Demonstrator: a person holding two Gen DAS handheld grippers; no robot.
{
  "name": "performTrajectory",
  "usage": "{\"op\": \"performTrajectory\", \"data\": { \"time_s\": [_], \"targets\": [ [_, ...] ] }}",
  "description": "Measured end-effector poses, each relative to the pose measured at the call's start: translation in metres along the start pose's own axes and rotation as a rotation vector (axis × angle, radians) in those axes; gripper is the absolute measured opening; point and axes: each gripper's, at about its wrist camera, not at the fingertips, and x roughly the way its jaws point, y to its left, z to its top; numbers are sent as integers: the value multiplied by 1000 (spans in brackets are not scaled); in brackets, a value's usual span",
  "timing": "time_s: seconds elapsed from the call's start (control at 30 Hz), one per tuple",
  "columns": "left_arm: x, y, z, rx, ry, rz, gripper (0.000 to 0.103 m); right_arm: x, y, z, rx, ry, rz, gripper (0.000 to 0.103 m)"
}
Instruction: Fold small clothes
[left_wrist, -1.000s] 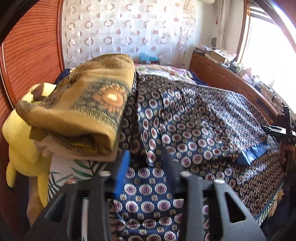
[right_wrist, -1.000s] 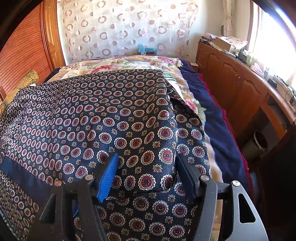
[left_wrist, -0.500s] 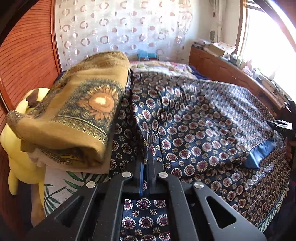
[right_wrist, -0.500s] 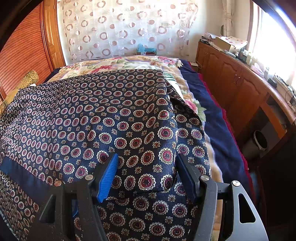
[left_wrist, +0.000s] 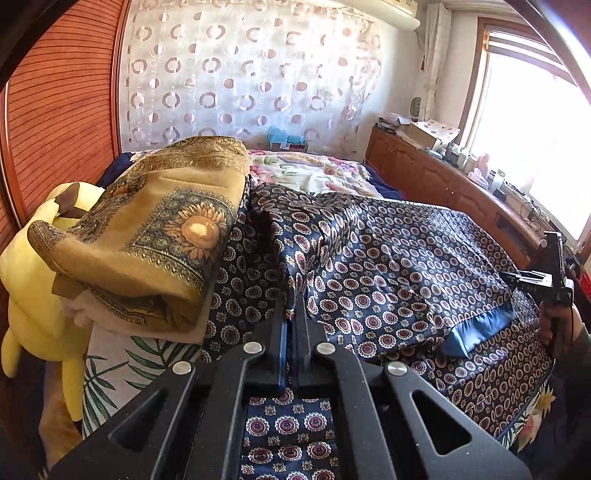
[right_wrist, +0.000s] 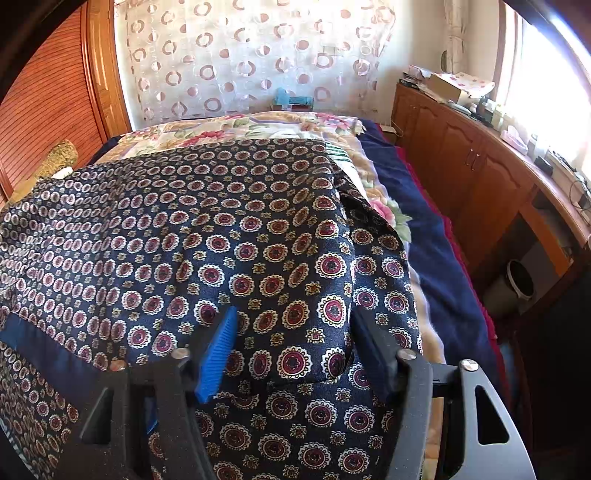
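My left gripper (left_wrist: 291, 314) is clamped on a ridge of the navy medallion-print garment (left_wrist: 388, 266) spread on the bed (right_wrist: 424, 229); my right gripper (right_wrist: 291, 332), jaws just narrowing, straddles its corner unpinched; folding barely begun.

We are in a home bedroom: a bed (right_wrist: 424, 236) with floral bedding, a circle-patterned curtain (left_wrist: 240, 81), wooden cabinets (right_wrist: 461, 162), a plush toy (left_wrist: 33, 266).

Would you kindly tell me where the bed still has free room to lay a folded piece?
Free: the floral bedspread beyond the navy medallion-print garment, toward the curtain, and the dark blue blanket strip beside the wooden cabinets. Crowded: the left side, where a folded golden sunflower blanket and a yellow plush toy sit.
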Motion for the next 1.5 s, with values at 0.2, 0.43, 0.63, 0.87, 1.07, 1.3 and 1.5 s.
{"op": "performTrajectory", "data": {
  "time_s": [0.2, 0.43, 0.63, 0.87, 1.07, 1.3, 1.5],
  "targets": [
    [-12, -1, -1, -15, -35, -12, 2, -13, 14, -4, -64, -13, 47, 4],
    [-45, 2, 0, -30, -91, -49, 2, -72, 14, -12, -68, -119, 95, 4],
    [-52, 15, -23, -46, -58, -50, 2, -111, 3, -43, -28, -147, 156, 4],
    [-40, 32, -43, -84, -6, -23, 2, -120, -6, -75, -6, -121, 173, 4],
    [-28, 35, -58, -83, 47, 12, 2, -107, -4, -80, -10, -75, 154, 4],
    [-20, 35, -64, -70, 77, 27, 2, -99, -2, -72, -12, -46, 139, 4],
    [-15, 34, -68, -57, 92, 40, 2, -103, -2, -68, -3, -46, 135, 4]
  ]
}}
